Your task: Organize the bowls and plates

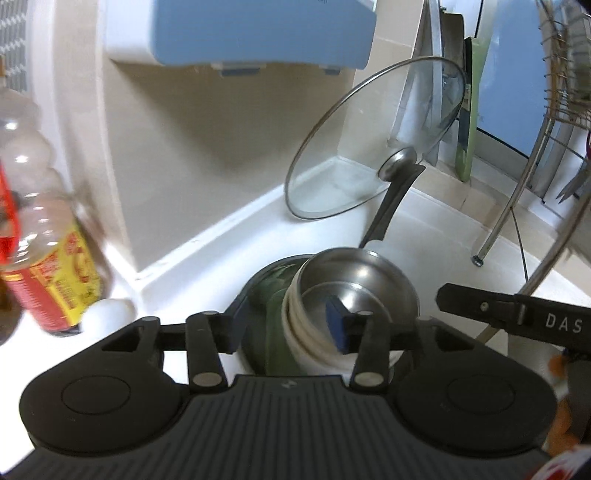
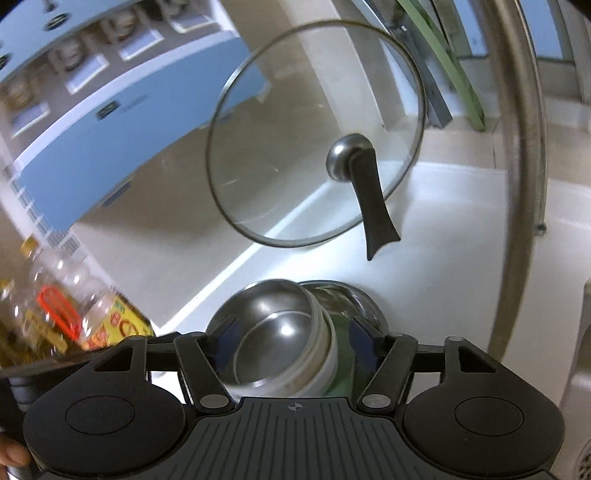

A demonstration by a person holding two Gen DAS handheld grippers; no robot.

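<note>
A stack of steel bowls (image 1: 354,284) with white rims sits tilted on a dark green plate (image 1: 269,295) on the white counter. My left gripper (image 1: 284,321) straddles the plate's near edge and the stack's left rim, one blue pad inside the top bowl; whether it grips is unclear. In the right wrist view the steel bowls (image 2: 273,332) and the green plate (image 2: 343,354) lie between the fingers of my right gripper (image 2: 295,343), which looks open around them. The right gripper's finger (image 1: 498,306) also shows at the right of the left wrist view.
A glass pot lid (image 1: 373,140) with a black handle leans against the wall corner behind the stack; it also shows in the right wrist view (image 2: 314,133). An oil bottle (image 1: 40,236) stands at left. A wire dish rack (image 1: 554,122) stands at right. A blue cabinet (image 1: 258,29) hangs above.
</note>
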